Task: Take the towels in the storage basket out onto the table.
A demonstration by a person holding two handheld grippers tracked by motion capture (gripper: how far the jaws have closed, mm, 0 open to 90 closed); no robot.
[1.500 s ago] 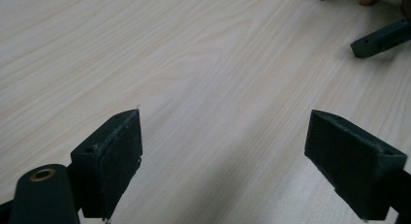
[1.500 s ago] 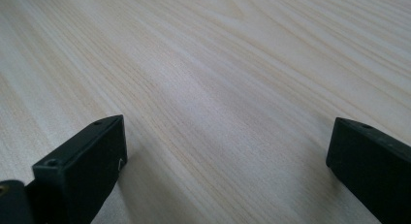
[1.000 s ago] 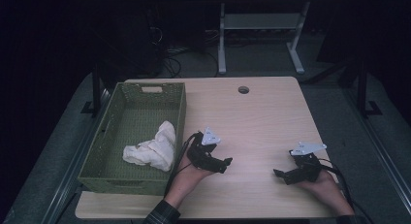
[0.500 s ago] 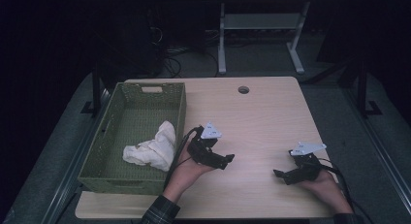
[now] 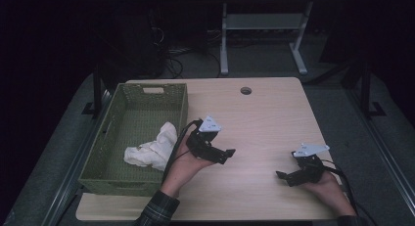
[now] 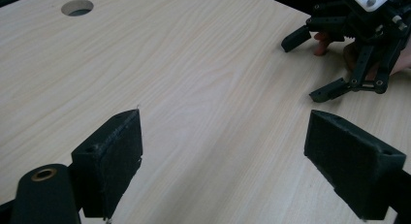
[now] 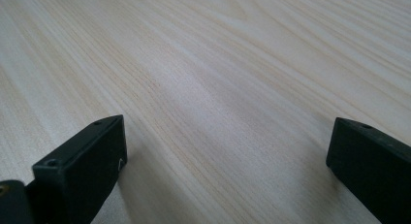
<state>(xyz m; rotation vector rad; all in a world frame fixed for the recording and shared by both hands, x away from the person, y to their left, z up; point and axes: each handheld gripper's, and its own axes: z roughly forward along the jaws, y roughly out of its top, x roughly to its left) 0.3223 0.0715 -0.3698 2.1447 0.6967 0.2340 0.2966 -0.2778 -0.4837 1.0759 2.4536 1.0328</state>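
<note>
The white cloth (image 5: pixel 151 150) lies crumpled inside the green basket (image 5: pixel 182 119), toward its near right corner, one fold riding up against the right wall. The left gripper (image 5: pixel 215 152) hangs just right of that wall, low over the bare counter (image 5: pixel 264 118), its fingers (image 6: pixel 114 151) spread wide with nothing between them. The right gripper (image 5: pixel 288 176) sits well off to the right near the near edge, fingers (image 7: pixel 89 156) also wide and empty, close above the wood.

From where I stand, the likeliest trouble is the basket wall. If the left gripper swings back toward the cloth at its present height, a finger could catch the woven rim and shove or tip the basket, which already sits close to the left and near edges of the counter. Its cable loops down beside the wall and could snag on the rim. The cloth is loose and floppy; a shallow pinch may lift only one fold, so that the rest drags over the wall.

There is plenty of room otherwise: the middle and far right of the counter are bare apart from the round cable hole (image 5: pixel 245 90) at the far side. The right hand has little margin toward the near edge, and the two grippers are well apart.
</note>
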